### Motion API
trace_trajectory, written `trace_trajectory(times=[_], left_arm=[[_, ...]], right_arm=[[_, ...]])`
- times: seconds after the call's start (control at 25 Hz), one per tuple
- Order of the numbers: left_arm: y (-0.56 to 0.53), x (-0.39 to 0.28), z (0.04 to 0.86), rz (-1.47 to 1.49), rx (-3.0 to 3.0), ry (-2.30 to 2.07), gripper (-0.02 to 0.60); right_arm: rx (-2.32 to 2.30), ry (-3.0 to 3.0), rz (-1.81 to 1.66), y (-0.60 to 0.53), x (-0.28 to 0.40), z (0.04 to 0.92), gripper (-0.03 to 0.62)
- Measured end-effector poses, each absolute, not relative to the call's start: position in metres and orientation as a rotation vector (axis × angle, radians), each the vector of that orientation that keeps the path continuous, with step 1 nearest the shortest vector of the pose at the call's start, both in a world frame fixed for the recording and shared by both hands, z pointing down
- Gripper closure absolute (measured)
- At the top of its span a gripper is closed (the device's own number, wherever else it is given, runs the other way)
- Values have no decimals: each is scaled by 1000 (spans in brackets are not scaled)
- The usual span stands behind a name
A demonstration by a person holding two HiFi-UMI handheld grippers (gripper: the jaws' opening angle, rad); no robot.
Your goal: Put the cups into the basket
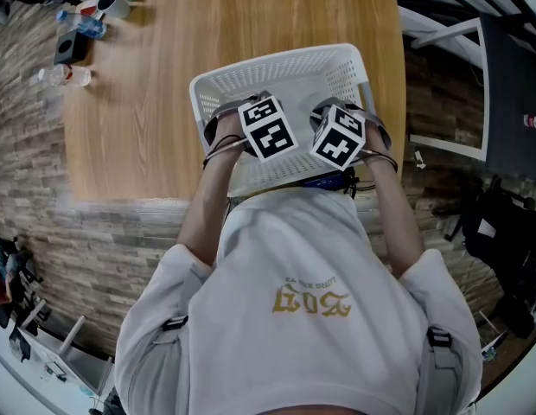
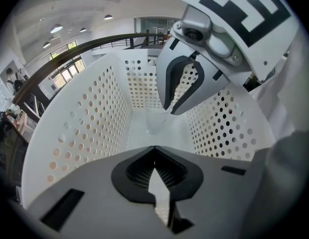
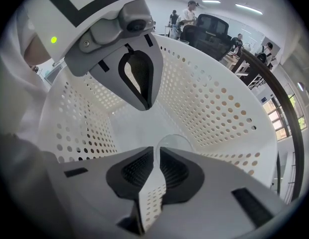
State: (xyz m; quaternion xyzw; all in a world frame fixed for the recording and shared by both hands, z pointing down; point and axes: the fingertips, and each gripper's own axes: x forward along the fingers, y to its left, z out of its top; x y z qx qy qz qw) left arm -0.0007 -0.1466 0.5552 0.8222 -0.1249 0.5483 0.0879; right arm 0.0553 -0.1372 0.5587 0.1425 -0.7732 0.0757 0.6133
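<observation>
The left tongs (image 2: pixel 155 156) were closed on the perforated near wall of the white basket (image 1: pixel 277 66). The right tongs (image 3: pixel 157 156) gripped that same wall just beside them. The basket stood on the wooden surface (image 1: pixel 156 93). Inside it, on its bottom, stood what seemed to be a clear cup (image 2: pixel 153 121), faint against the white plastic.

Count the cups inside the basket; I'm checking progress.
1: a clear cup on the basket floor, just ahead of the right gripper, seen in both gripper views. Others may be hidden in the head view.
</observation>
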Motion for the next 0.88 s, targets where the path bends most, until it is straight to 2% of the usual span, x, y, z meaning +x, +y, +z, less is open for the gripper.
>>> trace_trajectory(times=[0.36,0.6,0.88], left_arm=[[-143,-3,553,1636,2438,-384,574],[-144,-9,552,1607,2417,-421,574],[-150,-17,550,1576,2390,-474,574]], right_arm=[[351,-1801,163,-137,55,552,551],[393,-1844,137,-141,54,541,583],[397,-1882,131,-143,49,534,585]])
